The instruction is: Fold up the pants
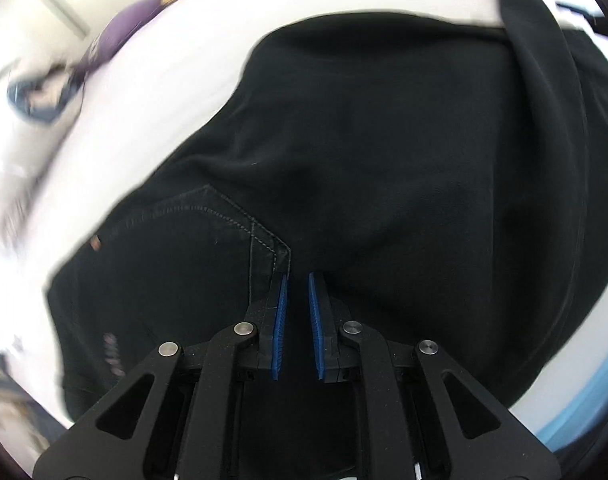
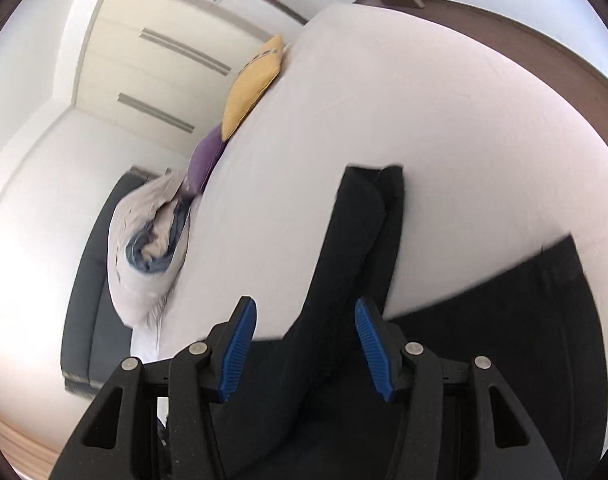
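The left claw [image 1: 296,280] is hanging low over the black pants [image 1: 383,160] near a pocket, its jaws narrow and holding nothing. The right claw [image 2: 305,312] is waiting wide over a leg. The pants are lying on the bed [image 2: 423,100], probably needing a grab next.

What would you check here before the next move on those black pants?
1. Left gripper holding cloth: cannot tell; its pads stand narrowly apart over the pants, and whether cloth sits between them is unclear.
2. Right gripper free: ok; open, with a pant leg lying beyond its fingers.
3. Pants flat on the bed: not ok; the legs lie spread apart and one looks bunched.
4. Room to fold: ok; the yellow pillow and purple pillow sit at the bed's far edge.
5. Sharp view: not ok; left view is blurred.
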